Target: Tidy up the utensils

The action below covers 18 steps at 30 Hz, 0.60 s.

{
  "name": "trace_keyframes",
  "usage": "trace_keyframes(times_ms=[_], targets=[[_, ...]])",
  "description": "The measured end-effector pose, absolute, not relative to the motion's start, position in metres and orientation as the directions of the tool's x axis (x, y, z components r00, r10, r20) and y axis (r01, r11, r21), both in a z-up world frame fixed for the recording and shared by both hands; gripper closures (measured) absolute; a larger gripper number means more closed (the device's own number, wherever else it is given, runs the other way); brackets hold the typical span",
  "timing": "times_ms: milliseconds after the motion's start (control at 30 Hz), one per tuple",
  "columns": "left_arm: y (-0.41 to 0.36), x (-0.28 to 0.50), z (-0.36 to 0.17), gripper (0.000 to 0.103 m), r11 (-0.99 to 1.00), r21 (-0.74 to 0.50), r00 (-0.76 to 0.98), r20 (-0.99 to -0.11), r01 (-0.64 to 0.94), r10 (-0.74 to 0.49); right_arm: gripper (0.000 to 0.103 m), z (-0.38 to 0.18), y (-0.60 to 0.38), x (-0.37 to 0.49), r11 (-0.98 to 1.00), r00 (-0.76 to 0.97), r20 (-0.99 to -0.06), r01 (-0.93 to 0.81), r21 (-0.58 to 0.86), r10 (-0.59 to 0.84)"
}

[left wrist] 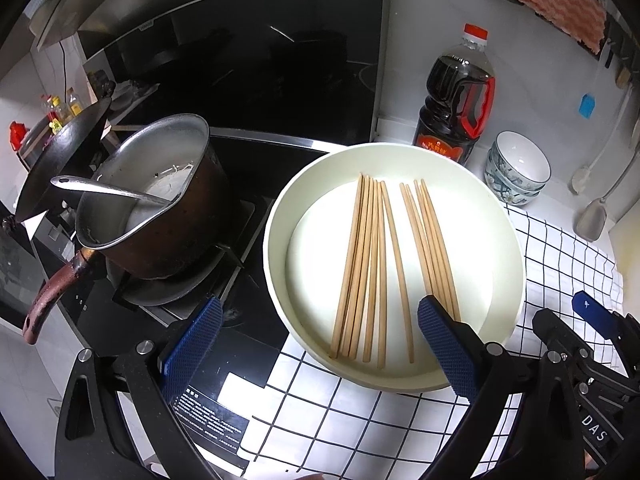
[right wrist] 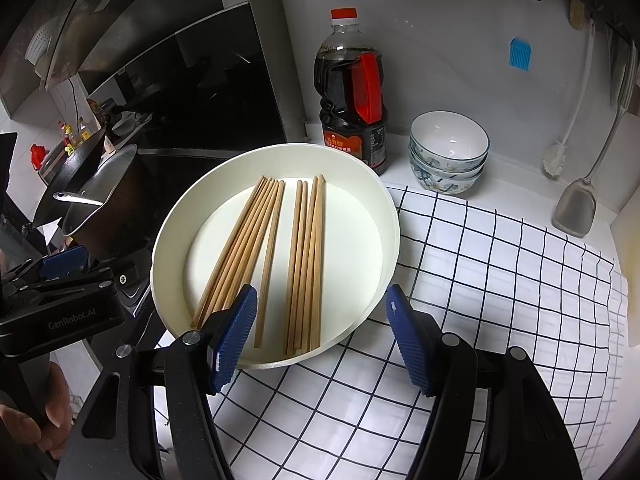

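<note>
Wooden chopsticks [right wrist: 276,256] lie in two bunches inside a white round tray [right wrist: 176,232]. Both the left gripper [left wrist: 320,344] and right gripper [right wrist: 322,336] hover over its near rim, fingers spread wide, holding nothing.

White wall [right wrist: 440,40] behind black-gridded white countertop cloth [right wrist: 500,280].

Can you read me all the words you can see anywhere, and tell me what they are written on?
"GenRobot.AI": on the black body of the left gripper.
"DAS": on the black body of the right gripper.
Orange label on the dark plastic soy sauce bottle with the red cap: too blurred to read.
Black sticker with white print on the black glass stove top: too small to read.
</note>
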<state>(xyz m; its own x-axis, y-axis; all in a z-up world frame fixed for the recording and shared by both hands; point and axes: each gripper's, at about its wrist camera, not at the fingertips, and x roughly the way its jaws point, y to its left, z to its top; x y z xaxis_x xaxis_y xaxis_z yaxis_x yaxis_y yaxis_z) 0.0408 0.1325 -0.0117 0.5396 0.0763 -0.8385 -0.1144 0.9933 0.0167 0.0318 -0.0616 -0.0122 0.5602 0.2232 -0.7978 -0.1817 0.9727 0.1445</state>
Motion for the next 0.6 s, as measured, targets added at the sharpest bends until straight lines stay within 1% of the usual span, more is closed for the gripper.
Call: trace_keyframes(times_ms=[367, 600], targets=[[0.1324, 0.0371, -0.0107, 0.006, 0.994, -0.006, 0.550, -0.834, -0.105, 0.053, 0.039, -0.0143, -0.0590, 0.0263, 0.973, 0.559, -0.799, -0.182, 0.142, 0.221], [0.1349, 0.0366, -0.0111, 0.006, 0.992, -0.008, 0.538, -0.841, -0.128, 0.063, 0.039, -0.0142, -0.0579, 0.0257, 0.973, 0.557, -0.800, -0.180, 0.144, 0.221]])
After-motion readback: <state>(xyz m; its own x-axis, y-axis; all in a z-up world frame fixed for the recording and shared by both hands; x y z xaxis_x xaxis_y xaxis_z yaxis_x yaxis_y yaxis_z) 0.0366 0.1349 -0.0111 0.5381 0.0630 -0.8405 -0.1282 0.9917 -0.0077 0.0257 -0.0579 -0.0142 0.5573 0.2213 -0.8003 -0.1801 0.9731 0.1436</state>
